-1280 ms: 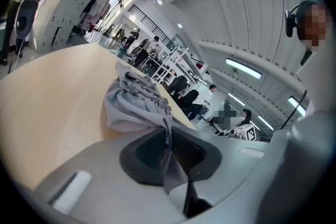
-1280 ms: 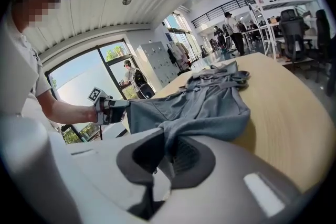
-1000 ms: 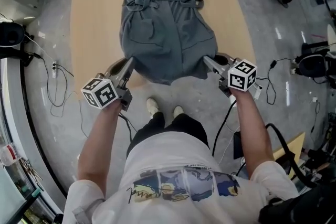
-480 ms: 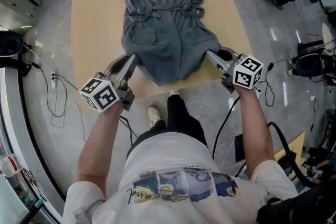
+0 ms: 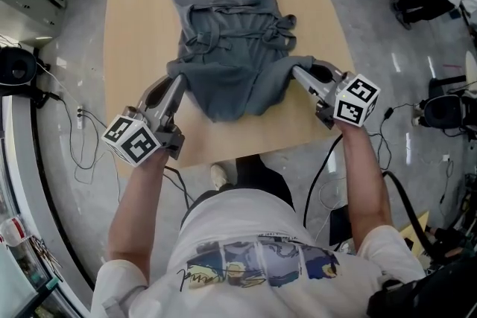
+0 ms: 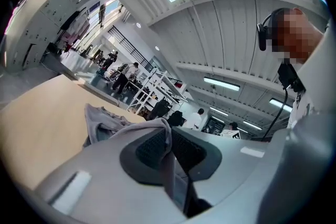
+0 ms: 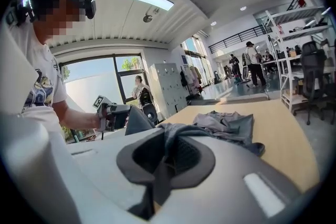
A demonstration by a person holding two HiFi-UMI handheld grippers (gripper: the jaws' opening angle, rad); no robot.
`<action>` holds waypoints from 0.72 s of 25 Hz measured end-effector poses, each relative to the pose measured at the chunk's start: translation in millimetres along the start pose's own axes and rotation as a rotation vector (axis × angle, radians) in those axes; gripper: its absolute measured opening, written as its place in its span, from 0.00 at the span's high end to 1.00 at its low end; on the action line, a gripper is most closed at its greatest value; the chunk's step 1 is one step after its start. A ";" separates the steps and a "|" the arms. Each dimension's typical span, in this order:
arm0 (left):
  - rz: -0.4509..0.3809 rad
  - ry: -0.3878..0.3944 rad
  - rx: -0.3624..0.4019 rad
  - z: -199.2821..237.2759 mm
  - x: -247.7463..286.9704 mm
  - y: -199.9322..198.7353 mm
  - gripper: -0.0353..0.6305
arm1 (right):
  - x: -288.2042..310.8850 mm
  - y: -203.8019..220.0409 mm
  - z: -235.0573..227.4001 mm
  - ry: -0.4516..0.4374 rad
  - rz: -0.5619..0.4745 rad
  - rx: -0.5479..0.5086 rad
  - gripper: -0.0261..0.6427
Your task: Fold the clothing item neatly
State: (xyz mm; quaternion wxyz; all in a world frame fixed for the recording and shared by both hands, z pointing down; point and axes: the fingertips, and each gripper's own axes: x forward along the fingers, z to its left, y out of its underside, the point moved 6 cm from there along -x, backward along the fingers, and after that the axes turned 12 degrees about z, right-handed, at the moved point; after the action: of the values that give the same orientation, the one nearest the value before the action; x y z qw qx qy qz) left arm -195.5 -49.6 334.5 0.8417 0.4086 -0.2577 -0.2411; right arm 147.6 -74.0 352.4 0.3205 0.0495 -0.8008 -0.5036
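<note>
We see a grey-blue garment (image 5: pixel 227 48) spread lengthwise on the tan table (image 5: pixel 138 18), collar at the far end, with a belt knotted across its waist. Its near hem is gathered and lifted at both corners. We find one corner pinched in the left gripper (image 5: pixel 177 80) and the other in the right gripper (image 5: pixel 297 72), with the middle drooping between them.

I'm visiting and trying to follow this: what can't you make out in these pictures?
- Head view: underside of the grey garment, hidden by its own cloth.
- Left gripper view: most of the garment, blocked by the left claw.
- Right gripper view: how much hem the right claw pinches, covered by its pads.
- Gripper views: distant people, too small.
</note>
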 end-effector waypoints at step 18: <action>-0.046 -0.135 0.034 54.1 65.9 -75.4 0.89 | 53.9 -74.4 -108.9 -0.100 0.011 -0.082 0.94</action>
State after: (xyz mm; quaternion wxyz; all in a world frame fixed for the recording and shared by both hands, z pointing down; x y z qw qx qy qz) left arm -194.9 -162.2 317.7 0.8096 0.4114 -0.3085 -0.2830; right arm 148.2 -216.3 346.3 0.2845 0.0064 -0.7947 -0.5361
